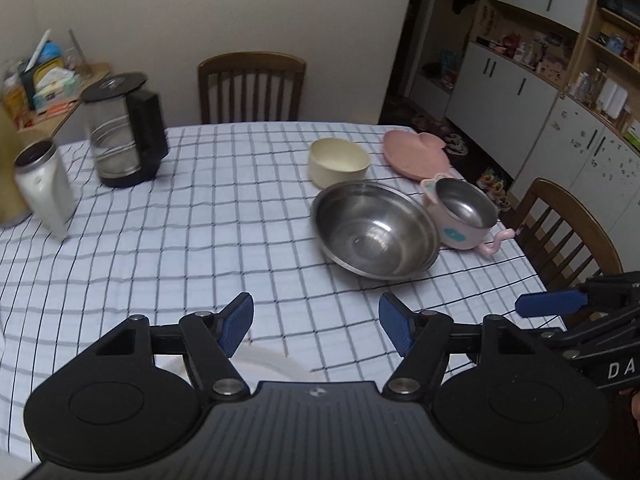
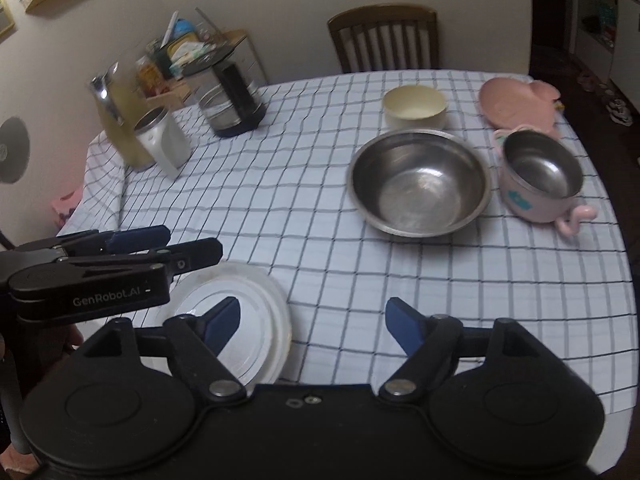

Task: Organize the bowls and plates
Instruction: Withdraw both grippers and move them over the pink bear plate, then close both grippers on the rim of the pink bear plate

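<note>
White plates (image 2: 236, 320) show plainly only from the right wrist.

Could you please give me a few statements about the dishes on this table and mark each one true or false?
1. The steel bowl is empty. True.
2. The cream bowl sits inside the steel bowl. False: it stands apart, behind it.
3. The right claw grips a plate. False: it is open and empty.
4. The white plates lie near the table's front edge. True.
5. The pink plate is stacked on the white plates. False: it lies at the far corner.
</note>
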A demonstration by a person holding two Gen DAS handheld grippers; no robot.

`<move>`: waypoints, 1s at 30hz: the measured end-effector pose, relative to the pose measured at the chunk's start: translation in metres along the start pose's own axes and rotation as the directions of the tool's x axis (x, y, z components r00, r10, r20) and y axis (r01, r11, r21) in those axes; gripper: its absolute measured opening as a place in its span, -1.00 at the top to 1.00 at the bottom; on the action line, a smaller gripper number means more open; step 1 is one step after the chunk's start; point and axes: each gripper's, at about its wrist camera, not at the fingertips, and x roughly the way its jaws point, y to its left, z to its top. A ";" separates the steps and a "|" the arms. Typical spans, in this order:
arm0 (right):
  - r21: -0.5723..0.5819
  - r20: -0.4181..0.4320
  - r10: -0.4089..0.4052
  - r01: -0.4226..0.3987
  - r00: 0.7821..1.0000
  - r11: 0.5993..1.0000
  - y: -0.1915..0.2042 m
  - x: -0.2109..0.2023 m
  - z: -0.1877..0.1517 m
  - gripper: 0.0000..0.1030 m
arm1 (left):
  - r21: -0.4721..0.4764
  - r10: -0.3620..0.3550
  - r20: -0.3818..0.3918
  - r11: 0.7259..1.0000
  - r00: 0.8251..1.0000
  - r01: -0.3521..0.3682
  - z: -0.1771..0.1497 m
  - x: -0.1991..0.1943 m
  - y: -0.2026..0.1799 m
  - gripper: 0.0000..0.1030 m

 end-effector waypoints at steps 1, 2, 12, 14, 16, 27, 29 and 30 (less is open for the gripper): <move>0.007 0.009 -0.011 0.011 1.000 1.000 -0.006 -0.003 0.004 -0.66 | 0.012 -0.006 0.003 1.000 1.000 0.006 0.007 0.004 -0.006 -0.43; 0.013 0.016 -0.024 0.024 1.000 1.000 -0.012 -0.007 0.009 -0.73 | 0.022 -0.010 0.011 1.000 1.000 0.010 0.014 0.007 -0.012 -0.48; 0.049 0.085 -0.134 0.131 0.987 0.990 -0.088 -0.022 0.062 -0.96 | 0.114 -0.051 0.029 0.992 0.998 0.047 0.091 0.066 -0.074 -0.52; 0.046 0.090 -0.159 0.155 0.983 0.987 -0.106 -0.020 0.075 -0.96 | 0.127 -0.055 0.024 0.991 0.998 0.051 0.107 0.081 -0.084 -0.52; 0.048 0.093 -0.179 0.175 0.979 0.983 -0.124 -0.018 0.087 -0.96 | 0.138 -0.050 0.017 0.989 0.999 0.048 0.123 0.097 -0.095 -0.52; 0.074 0.069 -0.273 0.268 0.960 0.961 -0.227 0.019 0.156 -0.96 | 0.150 -0.011 -0.061 0.988 0.998 0.020 0.200 0.207 -0.139 -0.52; 0.069 0.061 -0.280 0.276 0.958 0.959 -0.243 0.029 0.167 -0.96 | 0.150 0.000 -0.077 0.989 0.997 0.012 0.210 0.228 -0.143 -0.52; 0.066 0.059 -0.283 0.279 0.957 0.958 -0.249 0.034 0.172 -0.96 | 0.147 0.007 -0.088 0.989 0.996 0.005 0.216 0.240 -0.144 -0.52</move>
